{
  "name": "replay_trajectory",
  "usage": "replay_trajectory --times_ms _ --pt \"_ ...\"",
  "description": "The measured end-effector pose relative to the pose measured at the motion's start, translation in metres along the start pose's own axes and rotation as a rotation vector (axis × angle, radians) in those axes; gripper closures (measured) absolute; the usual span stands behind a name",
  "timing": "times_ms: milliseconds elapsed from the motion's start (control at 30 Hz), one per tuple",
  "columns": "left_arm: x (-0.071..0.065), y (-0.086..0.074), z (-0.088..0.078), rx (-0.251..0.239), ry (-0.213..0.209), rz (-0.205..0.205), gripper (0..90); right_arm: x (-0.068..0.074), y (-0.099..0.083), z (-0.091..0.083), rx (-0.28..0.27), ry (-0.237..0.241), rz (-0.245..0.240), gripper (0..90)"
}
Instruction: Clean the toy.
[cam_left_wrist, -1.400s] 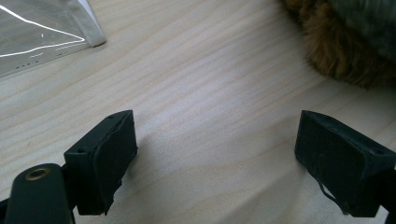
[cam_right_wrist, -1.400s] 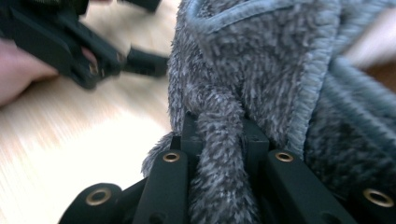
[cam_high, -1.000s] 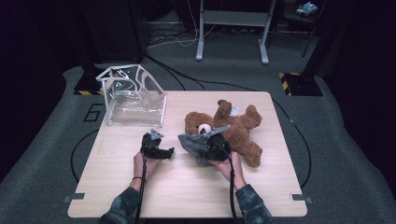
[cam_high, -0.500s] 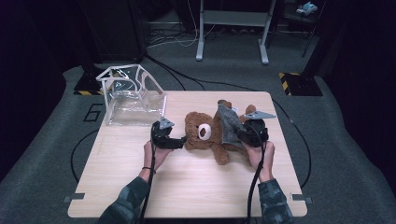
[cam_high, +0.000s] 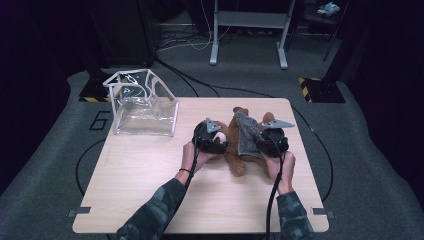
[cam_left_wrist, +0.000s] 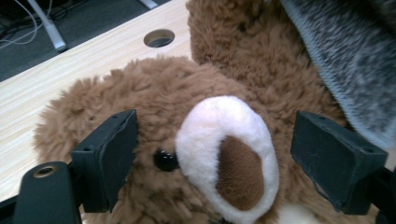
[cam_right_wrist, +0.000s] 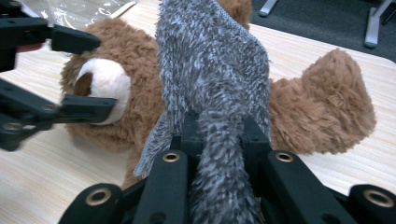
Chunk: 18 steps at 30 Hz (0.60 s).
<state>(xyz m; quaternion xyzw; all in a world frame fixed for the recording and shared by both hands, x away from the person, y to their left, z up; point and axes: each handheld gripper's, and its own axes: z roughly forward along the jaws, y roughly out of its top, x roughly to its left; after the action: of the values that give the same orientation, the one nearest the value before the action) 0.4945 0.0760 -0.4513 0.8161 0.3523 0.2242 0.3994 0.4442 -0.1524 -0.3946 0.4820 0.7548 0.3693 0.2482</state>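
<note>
Left tool (cam_high: 212, 134) now astride bear's head (cam_left_wrist: 187, 154)

The teddy bear (cam_left_wrist: 154, 93) is brown plush with long, shaggy, matt pile; its muzzle (cam_left_wrist: 224, 140) is shorter cream plush with a smooth darker brown nose patch, and just beside the muzzle sits a glossy black bead eye (cam_left_wrist: 164, 160). Across the bear lies a grey cloth (cam_right_wrist: 210, 70), fuzzy and speckled, with a finer knitted weave along its edge. The fingers (cam_left_wrist: 109, 156) at the bear's face are matt black plastic with a slightly grainy surface. The tabletop (cam_high: 150, 165) under the bear is pale, smooth wood-grain laminate. Away from the bear stands a clear, glossy plastic container (cam_high: 142, 107) with white edges.
</note>
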Motion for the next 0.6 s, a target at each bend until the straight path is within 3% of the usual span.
replay_trajectory --times_ms 100,333,600 --pt "-0.002 -0.004 0.004 0.000 0.057 0.019 24.0 0.002 -0.001 0.003 0.009 0.001 -0.008 76.8" --pt "-0.005 -0.013 0.006 -0.022 0.072 0.024 44.5 0.009 -0.001 0.009 0.023 -0.022 -0.025 76.9" --pt "-0.012 -0.016 -0.006 -0.017 0.072 0.013 50.5 0.008 0.000 0.007 0.003 -0.035 -0.028 76.9"
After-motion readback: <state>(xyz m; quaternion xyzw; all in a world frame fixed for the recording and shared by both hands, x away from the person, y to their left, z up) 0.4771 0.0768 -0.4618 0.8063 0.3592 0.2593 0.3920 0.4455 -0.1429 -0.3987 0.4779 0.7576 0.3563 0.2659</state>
